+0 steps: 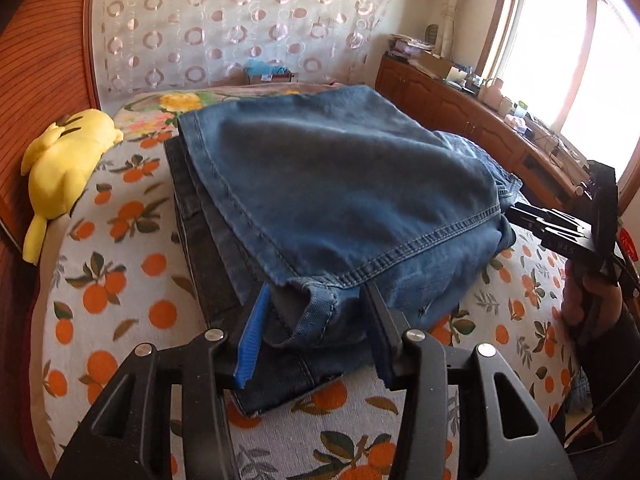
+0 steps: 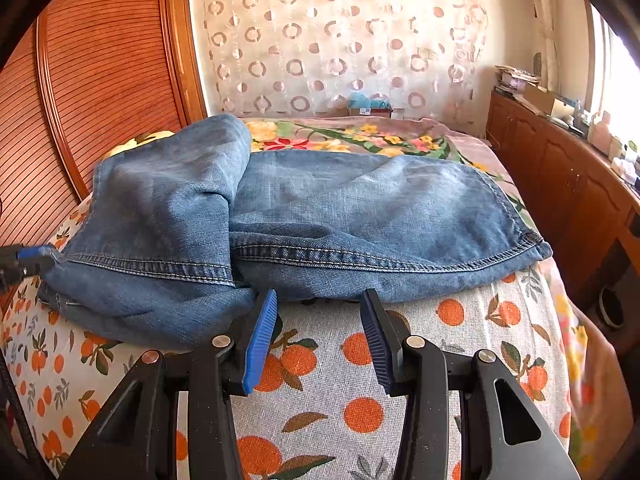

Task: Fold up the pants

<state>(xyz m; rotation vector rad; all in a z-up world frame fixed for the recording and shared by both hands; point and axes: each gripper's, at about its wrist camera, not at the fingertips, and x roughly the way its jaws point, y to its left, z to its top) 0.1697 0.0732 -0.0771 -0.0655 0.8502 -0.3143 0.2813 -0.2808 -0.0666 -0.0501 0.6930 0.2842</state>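
While the folded jeans (image 1: 336,200) lie on the orange-print bedspread (image 2: 360,400), we hold both grippers spread, left gripper (image 1: 316,312) straddling denim at six o'clock, right gripper (image 2: 318,320) empty; next, smoothing the stack.

A yellow plush toy (image 1: 64,168) lies on the orange-print bedspread (image 2: 360,408); a patterned curtain (image 2: 340,40) hangs behind, a wooden cabinet (image 2: 560,184) beneath the window (image 1: 560,60).
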